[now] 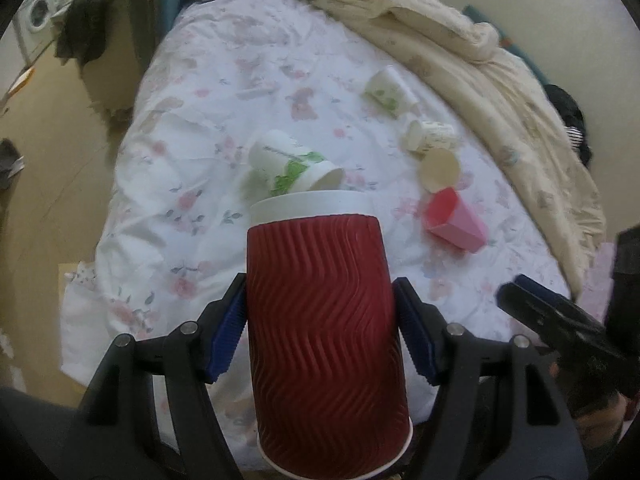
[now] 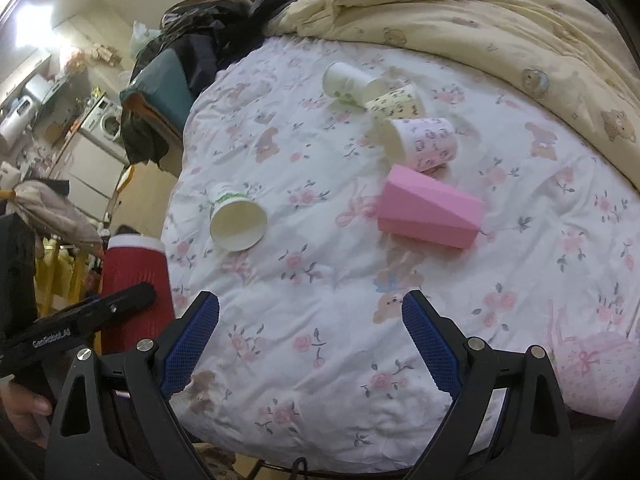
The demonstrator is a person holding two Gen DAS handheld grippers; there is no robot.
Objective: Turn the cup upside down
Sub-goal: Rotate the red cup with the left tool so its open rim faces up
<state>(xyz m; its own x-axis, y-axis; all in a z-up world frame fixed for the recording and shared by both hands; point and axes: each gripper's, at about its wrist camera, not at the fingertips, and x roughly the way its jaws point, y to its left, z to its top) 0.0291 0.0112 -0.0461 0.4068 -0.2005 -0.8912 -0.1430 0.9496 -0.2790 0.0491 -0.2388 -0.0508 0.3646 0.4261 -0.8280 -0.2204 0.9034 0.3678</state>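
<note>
Left gripper [image 1: 320, 328] jaws clamped on red ribbed cup [image 1: 324, 340], held above the bed [image 1: 192, 184] edge, white base pointing away from camera. Right gripper [image 2: 310, 340] jaws spread wide, gripping nothing, over floral duvet near pink cup [image 2: 430, 212]

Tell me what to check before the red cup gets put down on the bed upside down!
1. Left gripper holding the red cup: ok, both blue pads press its ribbed sides.
2. Cup turned over: ok, the white bottom end points away toward the bed and the wide rim is near the camera.
3. Landing spot on the flowery quilt in front of the grippers: ok, bare fabric there.
4. Nearby leaf-print cup out of the way: cannot tell, it lies just past the red cup.
5. Right gripper free: ok, jaws open and empty.
6. Pink cup in the way: ok, it lies off to the side.
</note>
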